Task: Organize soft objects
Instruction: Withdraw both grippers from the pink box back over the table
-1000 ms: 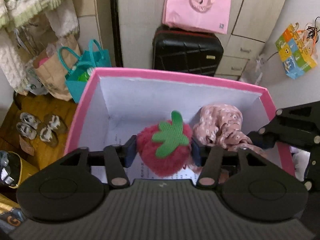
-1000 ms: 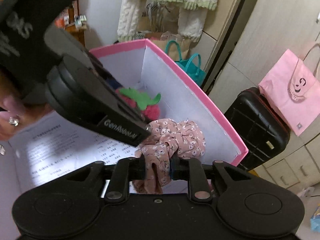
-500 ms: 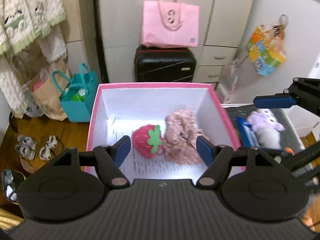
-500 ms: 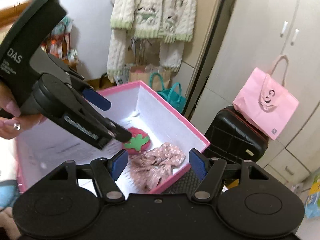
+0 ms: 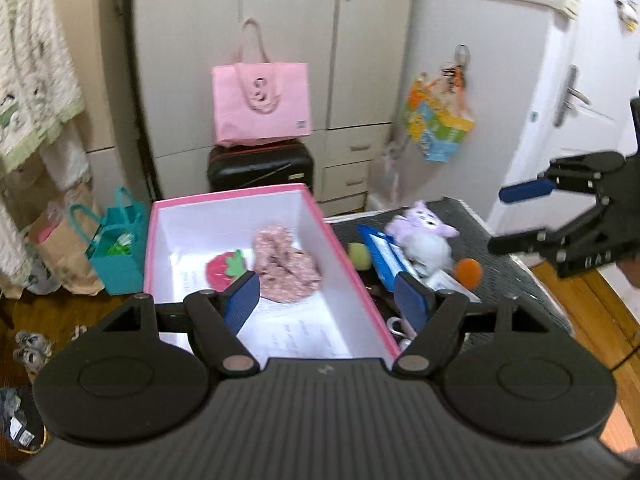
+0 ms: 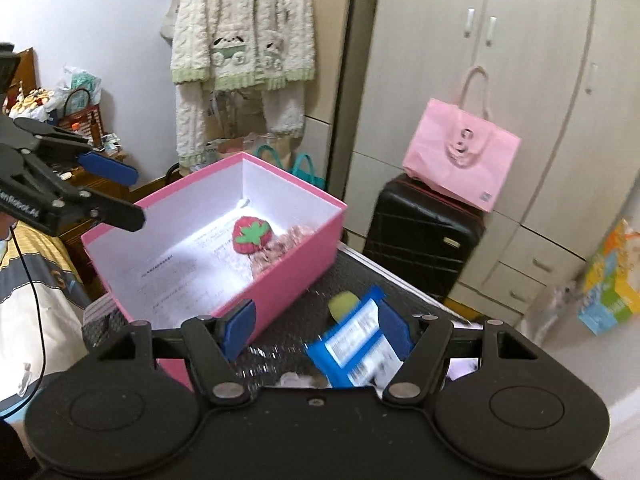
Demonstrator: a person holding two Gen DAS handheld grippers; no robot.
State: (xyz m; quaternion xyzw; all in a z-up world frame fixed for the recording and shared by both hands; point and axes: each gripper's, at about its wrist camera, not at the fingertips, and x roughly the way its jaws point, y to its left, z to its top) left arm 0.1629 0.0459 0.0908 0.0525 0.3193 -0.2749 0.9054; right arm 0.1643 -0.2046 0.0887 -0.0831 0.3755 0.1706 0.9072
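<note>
The pink box holds a red strawberry plush and a pink floral cloth side by side on its white floor. My left gripper is open and empty, above the box's near right edge. My right gripper is also open and empty, over the black surface to the right of the box. On that surface lie a purple plush toy, an orange ball, a yellow-green ball and a blue packet.
A black suitcase with a pink bag on top stands behind the box, against wardrobe doors. A teal bag and a paper bag sit on the floor to the left. A knitted sweater hangs there. A person's sleeve is nearby.
Both grippers opened and let go: the left of the strawberry plush, the right of the floral cloth. Both items now lie in the box. Both grippers rose and pulled back to the right.
</note>
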